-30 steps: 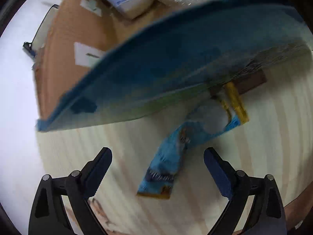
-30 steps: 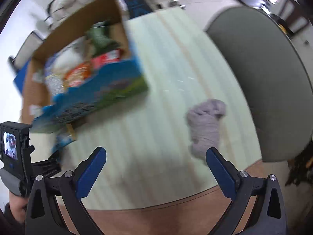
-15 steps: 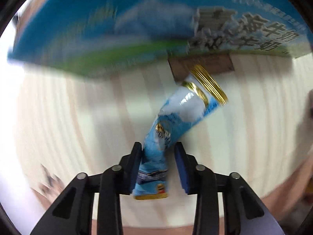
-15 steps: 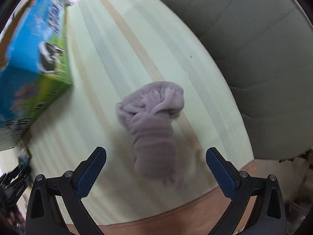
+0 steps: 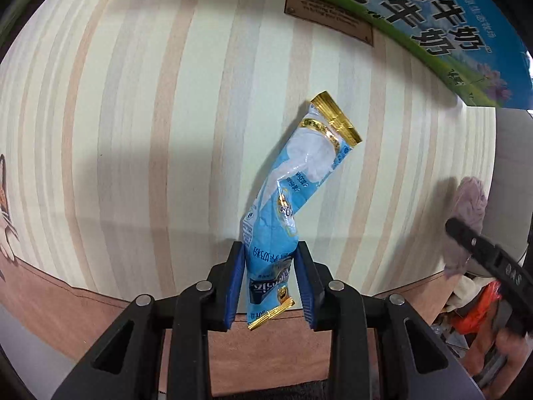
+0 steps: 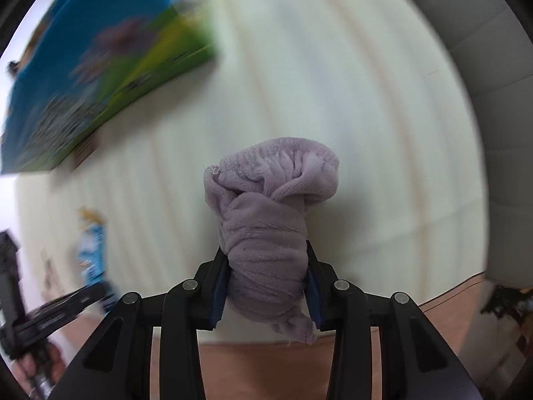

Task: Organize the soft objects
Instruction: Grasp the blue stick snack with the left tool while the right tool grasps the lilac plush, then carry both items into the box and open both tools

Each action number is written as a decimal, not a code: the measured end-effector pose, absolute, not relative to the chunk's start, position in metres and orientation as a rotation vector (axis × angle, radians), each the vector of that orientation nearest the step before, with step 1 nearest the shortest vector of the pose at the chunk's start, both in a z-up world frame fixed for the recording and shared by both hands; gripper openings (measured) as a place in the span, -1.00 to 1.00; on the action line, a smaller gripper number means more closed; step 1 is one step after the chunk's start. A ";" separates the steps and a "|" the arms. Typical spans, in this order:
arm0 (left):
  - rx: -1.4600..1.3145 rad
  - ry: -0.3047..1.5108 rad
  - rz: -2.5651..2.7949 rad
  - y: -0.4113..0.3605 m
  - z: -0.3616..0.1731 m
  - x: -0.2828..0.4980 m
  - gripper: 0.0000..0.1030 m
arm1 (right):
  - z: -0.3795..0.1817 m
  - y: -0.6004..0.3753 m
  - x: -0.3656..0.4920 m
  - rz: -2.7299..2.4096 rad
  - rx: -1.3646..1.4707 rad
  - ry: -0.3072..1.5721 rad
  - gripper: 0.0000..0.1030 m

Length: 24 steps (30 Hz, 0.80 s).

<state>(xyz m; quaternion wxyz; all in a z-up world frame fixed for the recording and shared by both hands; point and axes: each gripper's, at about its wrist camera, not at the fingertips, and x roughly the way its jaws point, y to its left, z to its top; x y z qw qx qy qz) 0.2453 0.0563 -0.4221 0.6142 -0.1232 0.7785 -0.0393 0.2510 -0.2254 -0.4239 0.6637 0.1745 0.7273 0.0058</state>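
My left gripper [image 5: 270, 278] is shut on the lower end of a light blue snack packet [image 5: 293, 193] with gold ends, which sticks out over the striped table. My right gripper [image 6: 266, 283] is shut on a rolled lilac fleece cloth [image 6: 269, 220] near the table's front edge. The cloth also shows at the right edge of the left wrist view [image 5: 468, 213], with the right gripper's finger across it. The packet shows blurred at the left of the right wrist view [image 6: 91, 250].
A blue and green milk carton box [image 5: 416, 23] stands at the far side of the pale striped table [image 5: 150, 116]; it also shows in the right wrist view [image 6: 100, 83]. A grey-green chair [image 6: 499, 133] stands beyond the table's right edge.
My left gripper closed on the blue packet's end. My right gripper moved in over the lilac cloth and closed on it.
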 end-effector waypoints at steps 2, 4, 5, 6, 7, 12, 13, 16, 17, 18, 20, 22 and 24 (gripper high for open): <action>-0.283 1.773 -0.089 0.052 -0.412 0.245 -0.52 | -0.421 -0.216 0.246 0.060 0.438 1.647 -0.20; -0.293 1.748 -0.095 0.050 -0.398 0.244 -0.53 | -0.414 -0.205 0.242 0.101 0.460 1.643 -0.21; -0.303 1.735 -0.105 0.048 -0.390 0.246 -0.53 | -0.410 -0.201 0.243 0.115 0.463 1.639 -0.21; -0.316 1.717 -0.122 0.044 -0.379 0.245 -0.54 | -0.404 -0.198 0.241 0.132 0.469 1.632 -0.21; -0.322 1.703 -0.132 0.043 -0.370 0.244 -0.54 | -0.396 -0.194 0.237 0.150 0.474 1.623 -0.21; -0.358 1.599 -0.231 0.016 -0.304 0.236 -0.54 | -0.344 -0.171 0.243 0.229 0.491 1.540 -0.22; -0.373 1.574 -0.253 0.015 -0.289 0.237 -0.54 | -0.330 -0.169 0.246 0.241 0.491 1.518 -0.22; -0.417 1.495 -0.311 0.014 -0.240 0.259 -0.54 | -0.282 -0.182 0.260 0.266 0.487 1.445 -0.22; -0.426 1.475 -0.320 0.014 -0.228 0.265 -0.54 | -0.267 -0.184 0.264 0.268 0.483 1.420 -0.22; -0.433 1.445 -0.325 0.014 -0.213 0.272 -0.54 | -0.251 -0.189 0.268 0.267 0.478 1.395 -0.22; -0.425 1.398 -0.324 0.016 -0.192 0.287 -0.54 | -0.222 -0.194 0.280 0.256 0.462 1.351 -0.22; -0.409 1.367 -0.296 0.026 -0.175 0.303 -0.54 | -0.202 -0.195 0.293 0.231 0.435 1.320 -0.22; -0.399 1.345 -0.254 0.032 -0.169 0.330 -0.54 | -0.186 -0.200 0.308 0.205 0.429 1.300 -0.22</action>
